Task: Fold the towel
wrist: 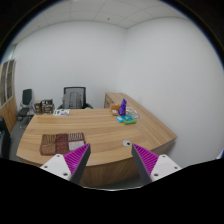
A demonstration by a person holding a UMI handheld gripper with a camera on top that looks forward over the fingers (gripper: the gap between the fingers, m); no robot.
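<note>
A brown and cream checked towel (62,143) lies flat on the wooden table (100,128), near its front left part. My gripper (110,162) is open and empty, held above the table's front edge. Its left finger (70,160) with a magenta pad hangs just in front of the towel's near right corner; the right finger (152,161) is well to the right of the towel. Nothing is between the fingers.
A small white round object (126,144) lies on the table ahead of the right finger. A purple bottle and green items (124,112) stand at the far right. A black office chair (73,98) and clutter (45,106) are at the back, by white walls.
</note>
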